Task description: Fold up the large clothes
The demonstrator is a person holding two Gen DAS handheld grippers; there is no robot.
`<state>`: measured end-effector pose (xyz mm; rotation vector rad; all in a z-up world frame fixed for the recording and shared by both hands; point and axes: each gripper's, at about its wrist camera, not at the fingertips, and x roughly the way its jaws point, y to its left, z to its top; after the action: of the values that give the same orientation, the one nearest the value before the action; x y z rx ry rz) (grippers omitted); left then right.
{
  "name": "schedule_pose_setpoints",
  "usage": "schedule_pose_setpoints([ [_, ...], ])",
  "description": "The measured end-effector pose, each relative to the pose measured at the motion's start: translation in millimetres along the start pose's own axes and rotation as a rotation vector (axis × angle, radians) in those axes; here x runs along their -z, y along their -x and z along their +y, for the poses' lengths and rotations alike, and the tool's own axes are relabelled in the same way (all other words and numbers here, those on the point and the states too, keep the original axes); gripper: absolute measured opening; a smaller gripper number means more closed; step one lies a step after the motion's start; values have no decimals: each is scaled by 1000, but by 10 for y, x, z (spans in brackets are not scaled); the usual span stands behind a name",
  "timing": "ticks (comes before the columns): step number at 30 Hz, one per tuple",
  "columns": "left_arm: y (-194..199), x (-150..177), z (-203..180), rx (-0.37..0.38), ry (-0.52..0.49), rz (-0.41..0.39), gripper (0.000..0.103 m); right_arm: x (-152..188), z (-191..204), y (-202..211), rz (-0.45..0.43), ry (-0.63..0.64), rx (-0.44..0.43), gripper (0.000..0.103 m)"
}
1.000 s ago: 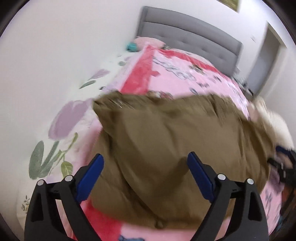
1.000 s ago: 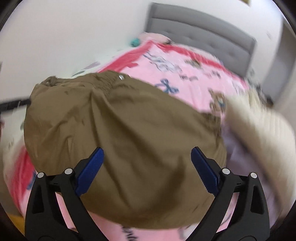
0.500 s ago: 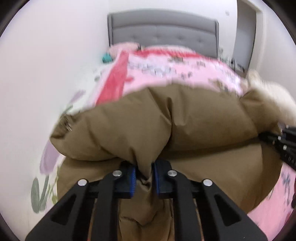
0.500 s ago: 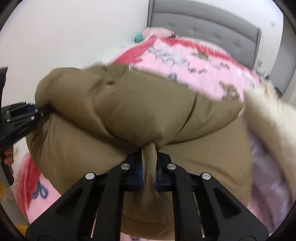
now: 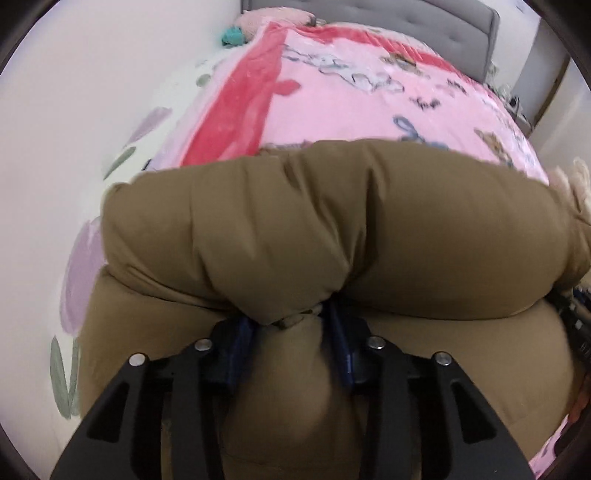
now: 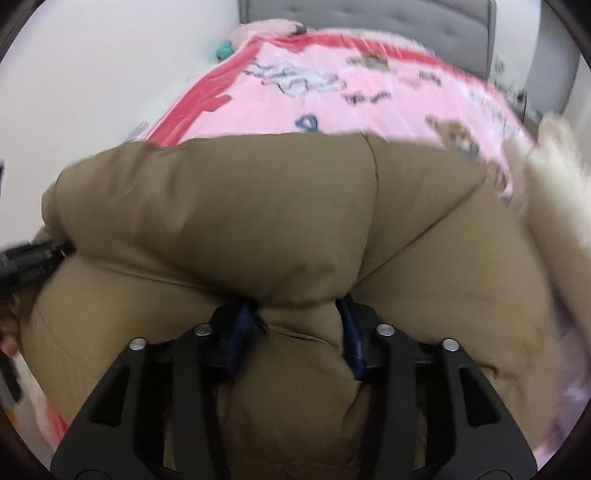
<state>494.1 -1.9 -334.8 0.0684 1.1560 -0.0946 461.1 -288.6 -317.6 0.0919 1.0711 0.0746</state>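
**Both grippers pinching the coat, fold lifted over the bed**

My left gripper (image 5: 291, 325) is closed tight on a bunched ridge of the brown coat (image 5: 332, 229), blue pads (image 5: 240, 339) squeezing fabric from both sides, only a narrow wad between them. My right gripper (image 6: 299, 317) does the same on its own pinch of the coat (image 6: 258, 214), pads (image 6: 240, 325) nearly together with cloth packed in the gap.

The coat is puffy, padded, olive-brown. In both views a thick rolled fold of it bulges up above the fingers, and a second layer of the same coat lies under that roll and spreads wide toward the camera. It sits on the near end of the bed, on a pink blanket (image 5: 351, 92) with a red border and cartoon prints. Cream fur trim (image 6: 554, 177) shows at the right edge of the coat, blurred in the right wrist view.

In the left wrist view my right gripper (image 5: 576, 325) shows as a dark shape at the far right edge, touching the coat's end. In the right wrist view my left gripper (image 6: 29, 258) sticks in from the left edge against the coat.

Grey headboard (image 5: 424, 14) at the far end of the bed, a teal item (image 5: 232, 35) and pink pillow (image 5: 273, 16) near it. White floral sheet (image 5: 85, 258) along the left side, next to the wall
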Motion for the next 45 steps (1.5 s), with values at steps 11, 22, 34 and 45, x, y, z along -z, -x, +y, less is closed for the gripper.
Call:
schedule_pose_setpoints([
  [11, -285, 39, -196, -128, -99, -81, 47, 26, 62, -191, -1, 18, 52, 57],
  [22, 753, -29, 7, 16, -155, -394, 84, -123, 222, 887, -328, 205, -102, 52],
  [34, -265, -841, 136, 69, -16, -104, 81, -587, 114, -312, -35, 68, -54, 42],
  [45, -791, -588, 226, 51, 36, -27, 82, -399, 57, -756, 29, 50, -106, 43],
])
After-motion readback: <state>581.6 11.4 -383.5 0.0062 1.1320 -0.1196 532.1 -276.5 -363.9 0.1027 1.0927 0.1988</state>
